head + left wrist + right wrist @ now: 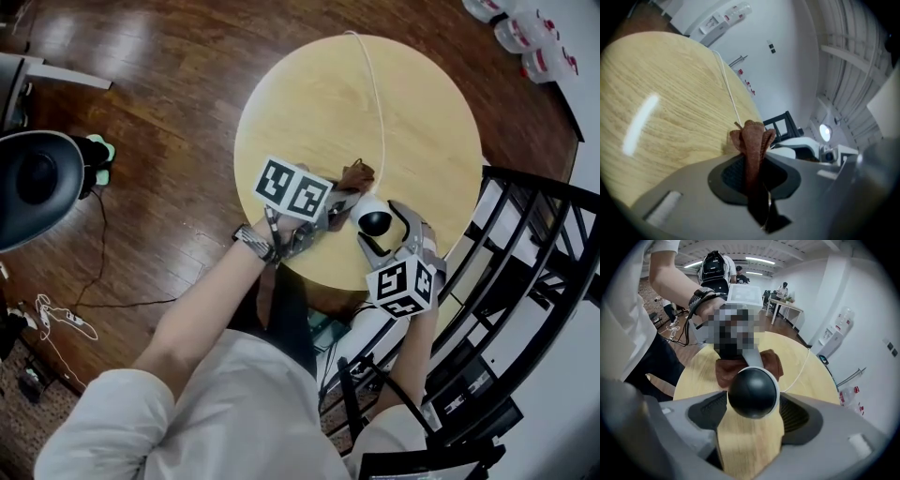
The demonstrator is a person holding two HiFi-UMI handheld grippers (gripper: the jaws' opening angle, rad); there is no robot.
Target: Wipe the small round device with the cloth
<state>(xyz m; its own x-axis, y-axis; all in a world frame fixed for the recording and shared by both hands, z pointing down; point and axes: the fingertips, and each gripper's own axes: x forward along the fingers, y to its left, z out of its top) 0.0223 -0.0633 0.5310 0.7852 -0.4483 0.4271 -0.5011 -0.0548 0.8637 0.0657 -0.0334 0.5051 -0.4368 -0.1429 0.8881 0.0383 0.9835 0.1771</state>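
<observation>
The left gripper (753,161) pinches cloth (753,137); right gripper (753,408) clasps round device (753,391).

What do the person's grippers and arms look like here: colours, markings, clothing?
The left gripper and right gripper are both grey plastic, with broad jaws lined by dark textured pads. Each carries a white cube printed with black square markers. The person wears a light short-sleeved shirt and a dark patterned wristband on the left wrist.
</observation>
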